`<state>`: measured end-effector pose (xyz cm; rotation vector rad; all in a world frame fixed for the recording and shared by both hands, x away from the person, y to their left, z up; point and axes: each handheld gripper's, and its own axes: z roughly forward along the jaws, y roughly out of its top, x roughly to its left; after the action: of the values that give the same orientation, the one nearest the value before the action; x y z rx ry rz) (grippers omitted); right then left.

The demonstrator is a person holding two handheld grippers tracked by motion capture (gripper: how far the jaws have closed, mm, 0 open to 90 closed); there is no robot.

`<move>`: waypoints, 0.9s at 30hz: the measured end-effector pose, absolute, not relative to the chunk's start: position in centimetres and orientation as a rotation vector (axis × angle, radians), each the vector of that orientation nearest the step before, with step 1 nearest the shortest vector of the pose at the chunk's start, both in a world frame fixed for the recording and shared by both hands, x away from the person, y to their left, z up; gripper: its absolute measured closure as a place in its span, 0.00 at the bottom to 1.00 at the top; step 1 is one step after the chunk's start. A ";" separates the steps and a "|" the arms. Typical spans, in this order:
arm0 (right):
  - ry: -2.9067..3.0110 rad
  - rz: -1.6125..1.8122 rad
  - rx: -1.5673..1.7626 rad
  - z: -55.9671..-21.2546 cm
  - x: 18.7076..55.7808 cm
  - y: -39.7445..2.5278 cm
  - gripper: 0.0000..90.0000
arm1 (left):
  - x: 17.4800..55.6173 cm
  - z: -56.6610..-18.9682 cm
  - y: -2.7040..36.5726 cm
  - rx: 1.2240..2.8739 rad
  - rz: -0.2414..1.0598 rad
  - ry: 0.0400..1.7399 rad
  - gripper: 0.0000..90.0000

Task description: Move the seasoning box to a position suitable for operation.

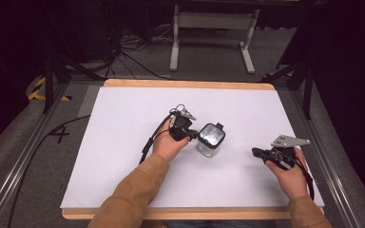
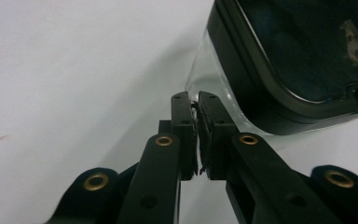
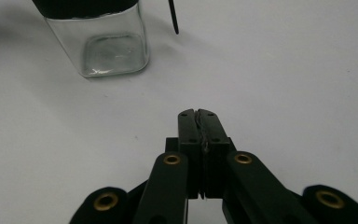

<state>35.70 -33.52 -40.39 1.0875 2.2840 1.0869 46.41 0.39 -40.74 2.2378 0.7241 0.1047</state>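
this looks like a lab or recording studio set up for capture work. a white tabletop with a pale wooden edge sits inside a metal rail frame on grey carpet. dark drapes close off the sides and back. loose black cables trail over the floor, black stand legs straddle yellow-and-black hazard tape, and a white desk frame stands behind.

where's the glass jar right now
In the high view the glass jar stands upright near the middle of the white table, right beside the left gripper and well left of the right gripper.
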 end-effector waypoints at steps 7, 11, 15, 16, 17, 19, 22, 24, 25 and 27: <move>2.293 1.098 1.083 -40.6 35.8 -33.6 1.00 | 46.1 -40.9 0.6 2.250 0.080 0.726 0.98; 2.291 1.111 1.082 -40.4 35.9 -33.7 1.00 | 45.7 -40.8 0.6 2.257 0.069 0.718 0.99; 2.294 1.136 1.084 -40.4 36.2 -33.3 1.00 | 44.7 -40.7 0.2 2.287 0.057 0.679 0.99; 2.300 1.134 1.081 -40.4 36.3 -33.2 1.00 | 44.5 -40.6 0.1 2.302 0.063 0.660 0.99; 2.306 1.128 1.071 -40.5 36.4 -33.1 1.00 | 44.3 -40.6 0.0 2.310 0.060 0.650 0.98; 2.314 1.136 1.072 -40.5 36.8 -32.8 1.00 | 43.8 -40.5 -0.3 2.311 0.059 0.639 0.98; 2.324 1.149 1.065 -40.6 37.3 -32.2 1.00 | 43.1 -40.4 -0.6 2.326 0.054 0.621 0.98; 2.337 1.147 1.050 -40.7 37.7 -31.8 1.00 | 42.7 -40.3 -0.7 2.338 0.056 0.616 0.97; 2.342 1.152 1.052 -40.8 37.9 -31.5 1.00 | 42.6 -40.4 -0.8 2.340 0.062 0.609 0.97; 2.359 1.154 1.045 -41.1 38.4 -31.0 1.00 | 42.3 -40.4 -0.9 2.353 0.054 0.614 0.97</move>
<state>38.39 -30.97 -41.06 1.0455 2.3586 1.1541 42.33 -0.86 -40.42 2.3532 0.6138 0.0544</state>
